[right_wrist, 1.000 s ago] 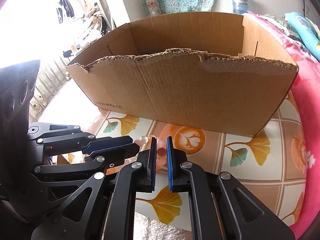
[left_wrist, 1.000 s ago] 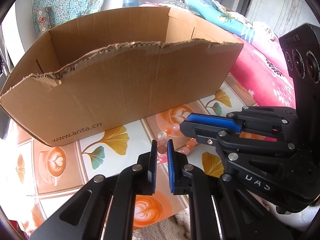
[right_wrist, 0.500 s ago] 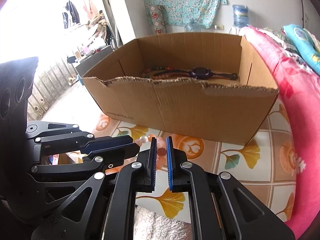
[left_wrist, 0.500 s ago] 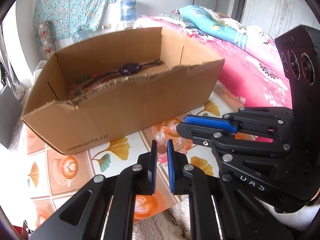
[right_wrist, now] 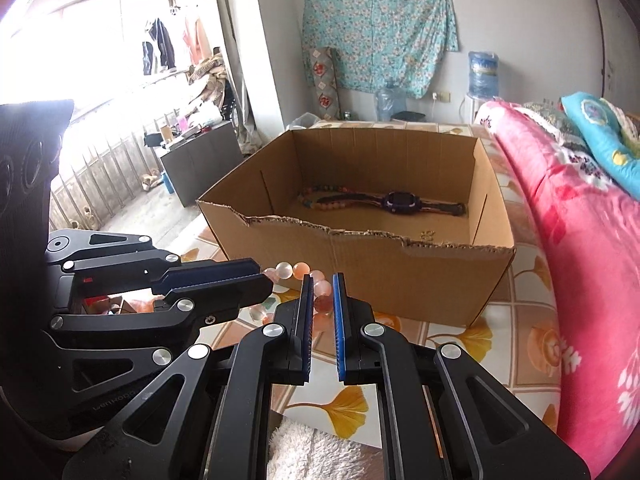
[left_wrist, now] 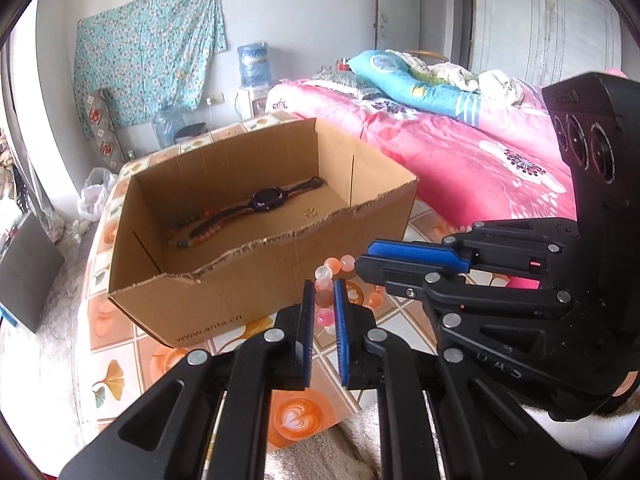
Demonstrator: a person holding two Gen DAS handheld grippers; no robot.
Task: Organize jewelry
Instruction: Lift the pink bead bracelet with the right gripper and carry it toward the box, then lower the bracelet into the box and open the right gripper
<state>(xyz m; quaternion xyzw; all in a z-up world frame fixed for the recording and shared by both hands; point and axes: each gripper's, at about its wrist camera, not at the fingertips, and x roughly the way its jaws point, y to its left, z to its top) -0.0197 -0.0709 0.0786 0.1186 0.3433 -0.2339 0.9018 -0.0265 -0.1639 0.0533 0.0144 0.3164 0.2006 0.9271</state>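
Note:
A pink and clear bead bracelet [left_wrist: 334,270] hangs between both grippers above the patterned table, in front of a cardboard box [left_wrist: 248,304]. My left gripper [left_wrist: 323,292] is shut on one side of the bracelet. My right gripper [right_wrist: 321,288] is shut on the other side of the bracelet [right_wrist: 296,270]. In the left wrist view the right gripper [left_wrist: 412,256] reaches in from the right. In the right wrist view the left gripper [right_wrist: 224,276] reaches in from the left. Inside the box lie a dark purple watch [left_wrist: 267,199] and a coloured bead necklace [left_wrist: 192,236]; both also show in the right wrist view, the watch [right_wrist: 402,202] and the necklace [right_wrist: 324,200].
The box [right_wrist: 420,280] has a torn front rim. A small gold item [left_wrist: 310,212] lies on the box floor. A pink bed [left_wrist: 480,160] stands to the right of the table. A white fluffy cloth [right_wrist: 316,452] lies below the grippers.
Both grippers have risen with the bracelet, so the view now looks down into the box and the watch and necklace show fully.

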